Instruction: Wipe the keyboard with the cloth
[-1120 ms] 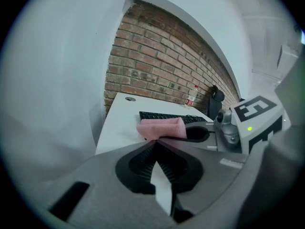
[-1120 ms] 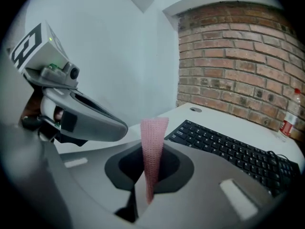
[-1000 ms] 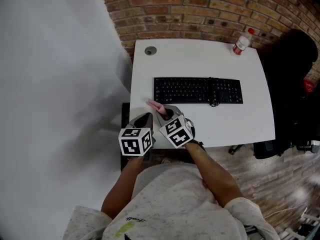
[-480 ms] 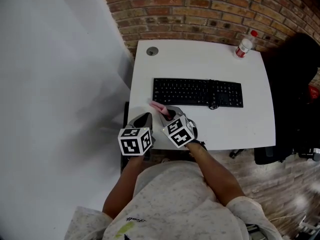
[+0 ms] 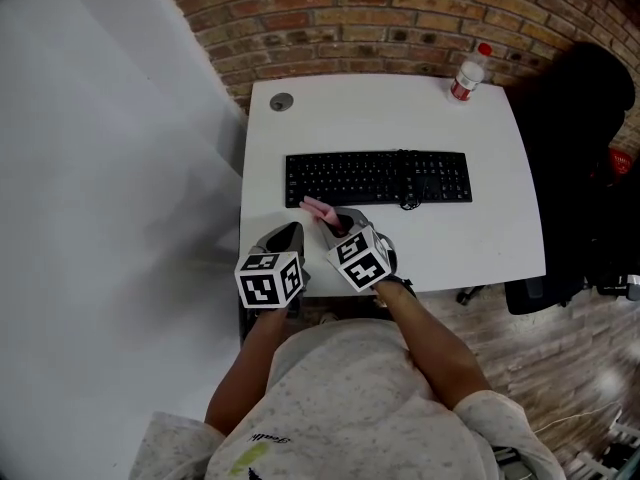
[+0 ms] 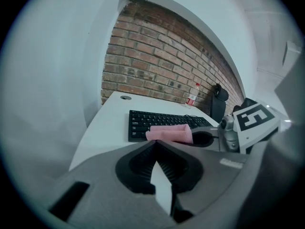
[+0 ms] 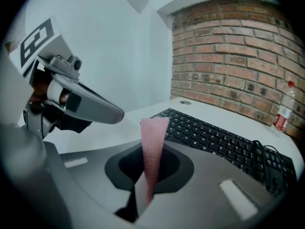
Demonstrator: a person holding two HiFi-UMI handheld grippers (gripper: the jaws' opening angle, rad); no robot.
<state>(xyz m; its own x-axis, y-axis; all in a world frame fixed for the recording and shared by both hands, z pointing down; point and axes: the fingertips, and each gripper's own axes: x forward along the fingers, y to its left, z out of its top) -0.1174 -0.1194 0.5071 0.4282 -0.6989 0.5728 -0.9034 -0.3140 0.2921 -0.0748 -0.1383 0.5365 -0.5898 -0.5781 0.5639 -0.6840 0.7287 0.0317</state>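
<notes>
**Jaws: right gripper (image 5: 333, 222) pinches pink cloth (image 5: 318, 210); left gripper (image 5: 292, 233) closed, empty**

Head view: both grippers sit at the near edge of the white desk (image 5: 400, 118), side by side. The cloth pokes out ahead of the right jaws, its tip just short of the keyboard's (image 5: 378, 178) near-left corner; can't tell if it touches. A cable (image 5: 408, 200) is looped on the keyboard's right half, ahead and right of the jaws. Count: grippers x2, cloth x1, keyboard x1, water bottle (image 5: 463, 76) x1 (far ahead-right, well apart), grommet (image 5: 281, 101) x1, office chair (image 5: 580, 168) x1.

Left gripper view: jaw tips (image 6: 155, 144) meet w/ nothing btw them. The cloth (image 6: 170, 133) lies just ahead and slightly right, held by the other gripper, keyboard (image 6: 162, 120) beyond it. Risk: nothing steadies the keyboard, so a firm wipe could prob. shove it across the desk.

Right gripper view: jaws (image 7: 150, 175) clamp the cloth (image 7: 153, 142) as a narrow folded strip standing up ahead of them; keyboard (image 7: 224, 140) ahead-right, bottle (image 7: 282, 113) far beyond. Risks, as I judge:
- thin strip = small contact patch, so keys get missed
- drag over key edges could pull the cloth out of the pinch
- cable (image 7: 264, 151) loop could snag the cloth or the jaw tips on the right-hand pass
- pressing low could let the hard jaws hit the keys instead of the cloth
</notes>
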